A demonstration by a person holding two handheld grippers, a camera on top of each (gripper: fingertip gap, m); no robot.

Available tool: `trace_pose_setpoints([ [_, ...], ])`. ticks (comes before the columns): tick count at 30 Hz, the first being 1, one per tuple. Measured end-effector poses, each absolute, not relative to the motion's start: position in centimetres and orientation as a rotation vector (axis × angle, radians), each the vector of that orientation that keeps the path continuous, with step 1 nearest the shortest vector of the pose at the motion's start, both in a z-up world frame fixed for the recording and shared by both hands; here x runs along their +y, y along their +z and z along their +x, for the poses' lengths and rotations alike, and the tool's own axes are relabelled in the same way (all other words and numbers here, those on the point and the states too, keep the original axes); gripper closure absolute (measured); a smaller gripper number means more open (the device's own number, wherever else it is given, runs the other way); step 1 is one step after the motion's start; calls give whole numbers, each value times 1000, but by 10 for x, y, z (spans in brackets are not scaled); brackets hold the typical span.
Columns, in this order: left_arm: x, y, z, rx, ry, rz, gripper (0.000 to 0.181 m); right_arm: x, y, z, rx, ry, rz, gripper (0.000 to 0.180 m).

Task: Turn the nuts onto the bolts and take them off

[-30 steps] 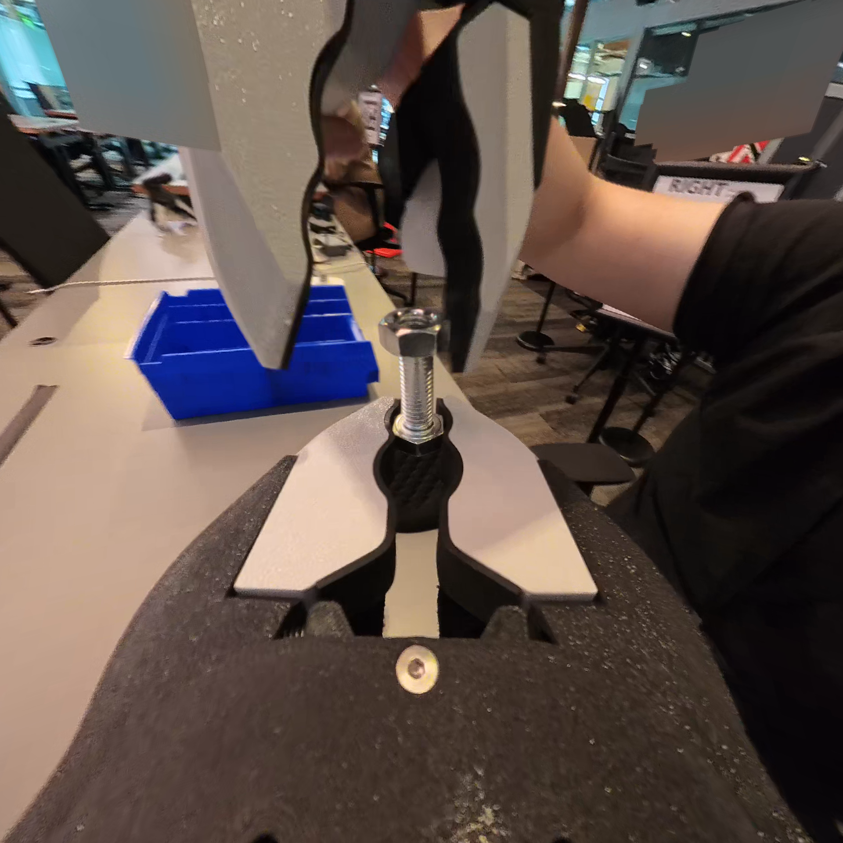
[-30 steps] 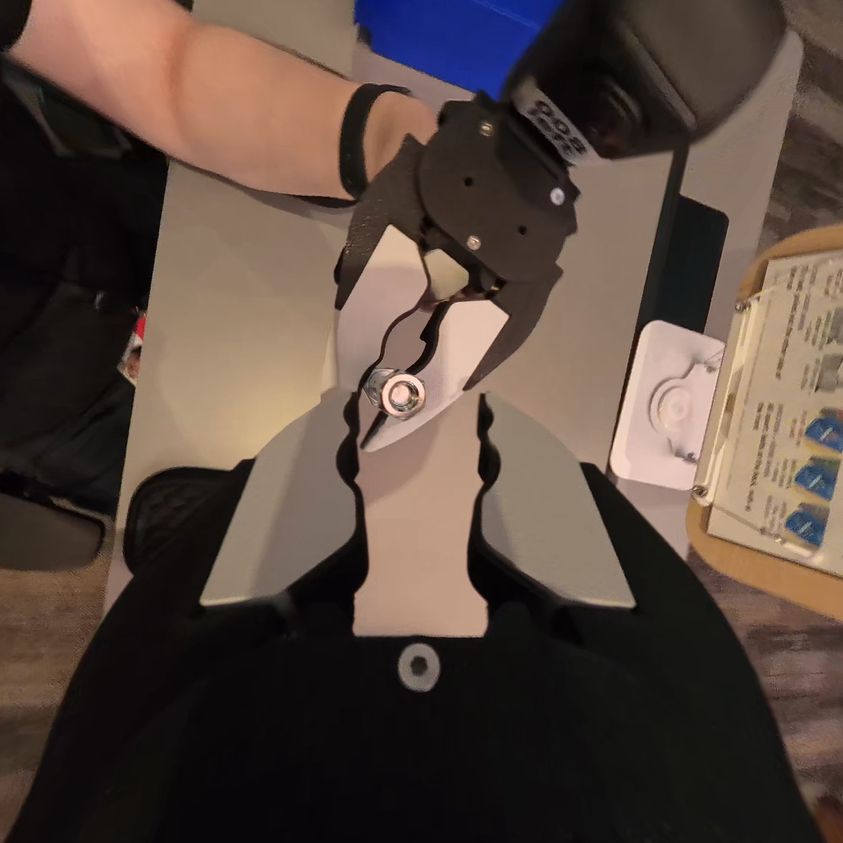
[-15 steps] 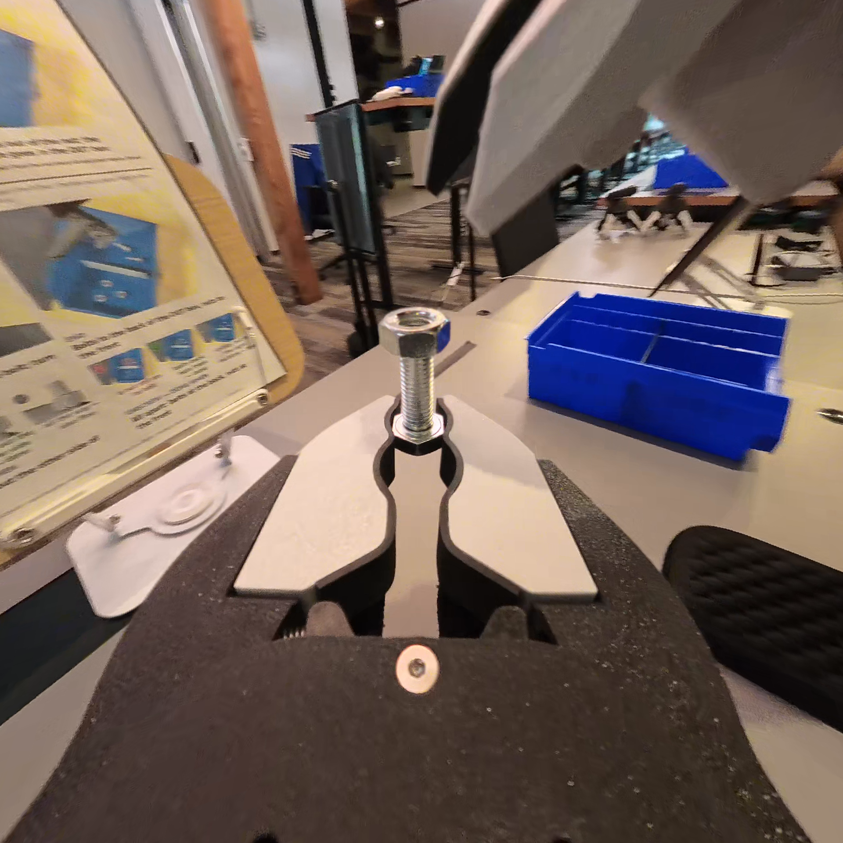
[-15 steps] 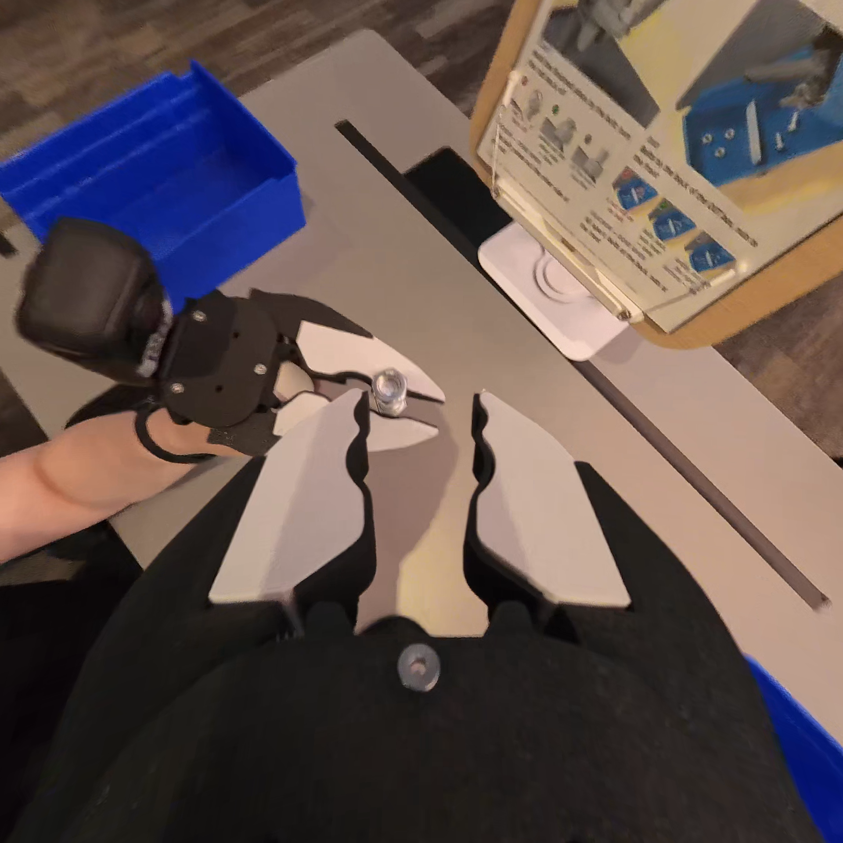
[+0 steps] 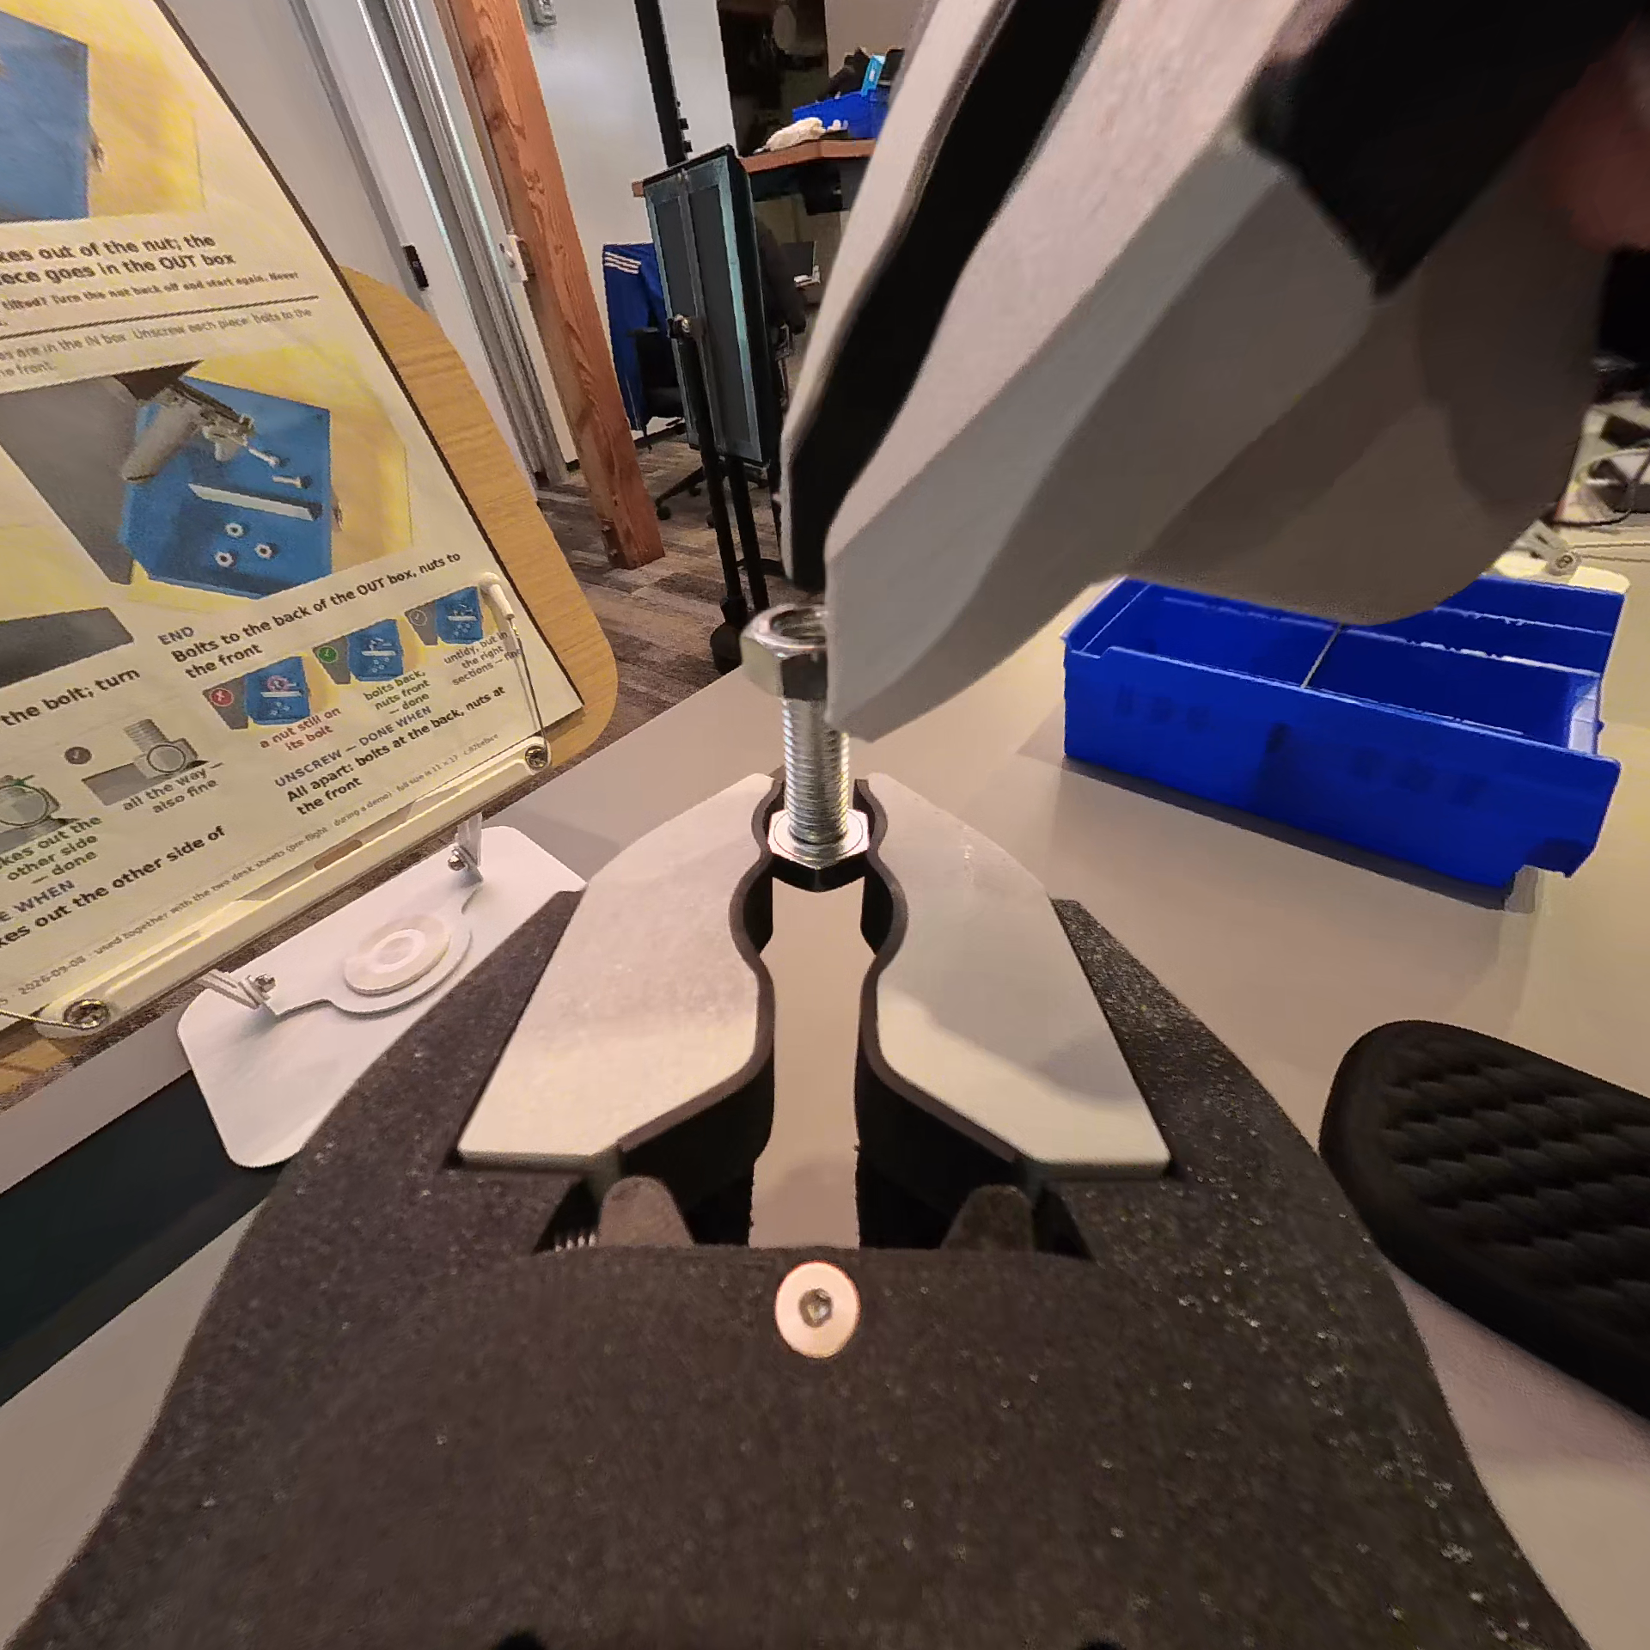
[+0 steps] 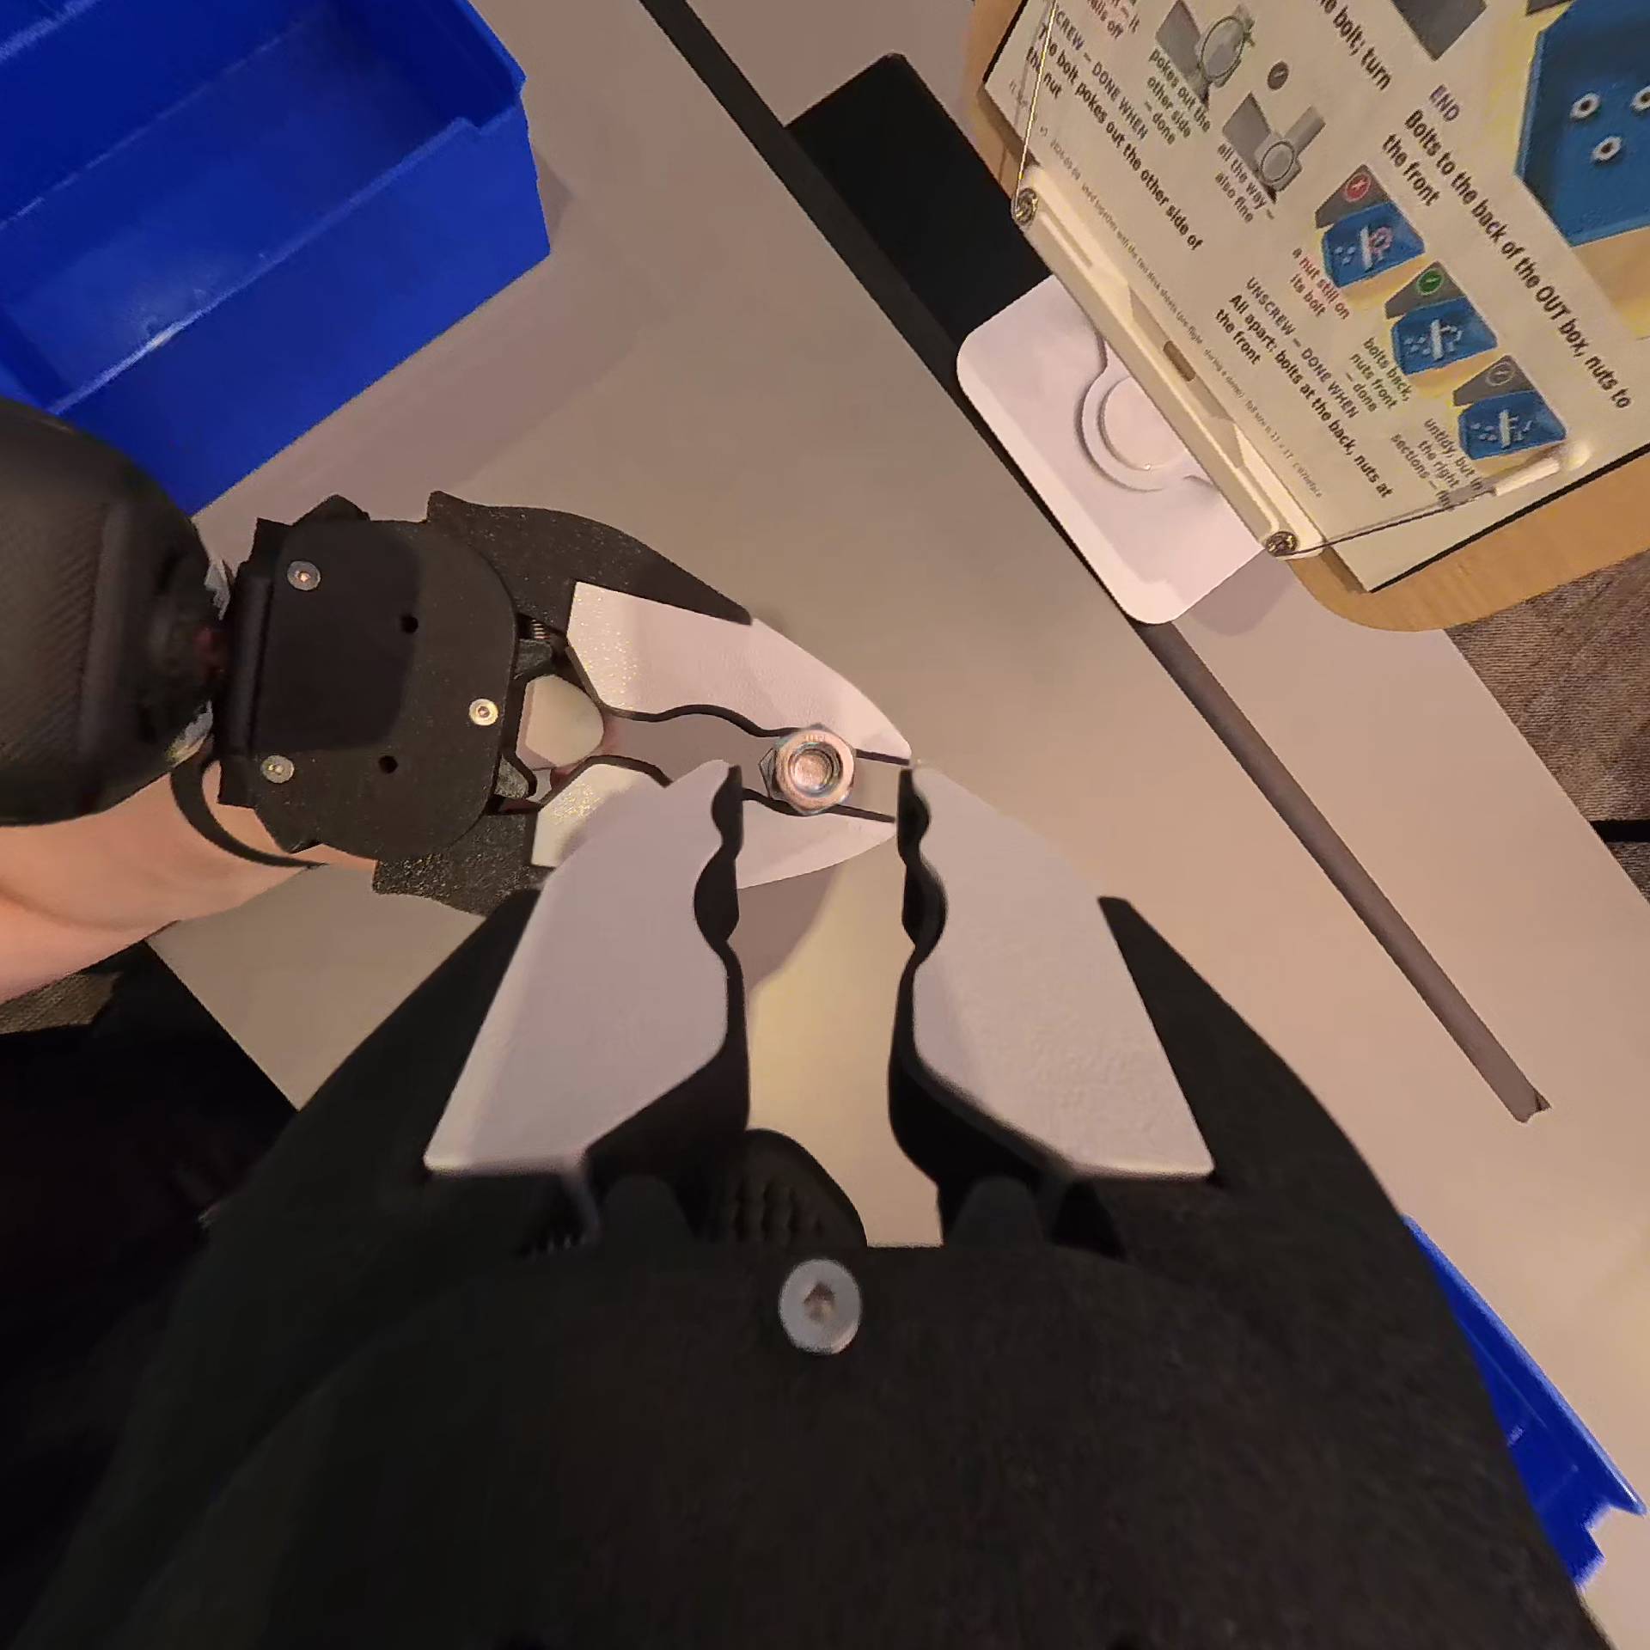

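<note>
bolt [image 5: 811, 759]: bright threaded steel, upright, its head clamped between the together-pressed jaws of the left gripper [image 5: 814, 835], above the grey table [image 5: 1161, 893] near its edge. nut [image 5: 786, 650]: hex, at the top of the thread. both judged small, light, rigid and slippery; best taken across the nut's flats. right gripper [image 6: 817, 786]: jaws apart, straddling the nut from above. blue bin [image 5: 1339, 759] farther back on the table; instruction card on stand [image 5: 268, 625] at one edge. room: open office, wooden post.
</note>
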State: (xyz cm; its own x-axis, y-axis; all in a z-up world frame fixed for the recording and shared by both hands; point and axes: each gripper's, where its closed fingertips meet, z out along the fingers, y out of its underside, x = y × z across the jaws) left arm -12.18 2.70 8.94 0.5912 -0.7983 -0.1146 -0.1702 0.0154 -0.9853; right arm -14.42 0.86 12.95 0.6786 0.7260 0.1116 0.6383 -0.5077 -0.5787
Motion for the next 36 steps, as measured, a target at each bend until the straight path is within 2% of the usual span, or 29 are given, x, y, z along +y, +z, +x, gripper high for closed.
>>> trace_pose_setpoints([
  [2, 26, 90, -121, 858, -599, -1506, 167, 8, 126, -143, -1053, 194, -2306, 149],
  [4, 26, 90, -122, 860, -600, -1508, 166, 6, 124, -144, -1071, 212, -2311, 162],
  [10, 19, 90, -118, 916, -657, -1498, 167, 2, 124, -143, -1194, 178, -2254, 162],
  [14, -5, 91, -110, 1058, -880, -1459, 166, -11, 125, -142, -1456, 144, -2110, 162],
  [23, -83, 87, -109, 1493, -1244, -1283, 166, -70, 125, -140, -1927, 355, -1734, 162],
  [36, -128, 93, -120, 1669, -1588, -1109, 166, -101, 127, -145, -2047, 488, -1567, 162],
])
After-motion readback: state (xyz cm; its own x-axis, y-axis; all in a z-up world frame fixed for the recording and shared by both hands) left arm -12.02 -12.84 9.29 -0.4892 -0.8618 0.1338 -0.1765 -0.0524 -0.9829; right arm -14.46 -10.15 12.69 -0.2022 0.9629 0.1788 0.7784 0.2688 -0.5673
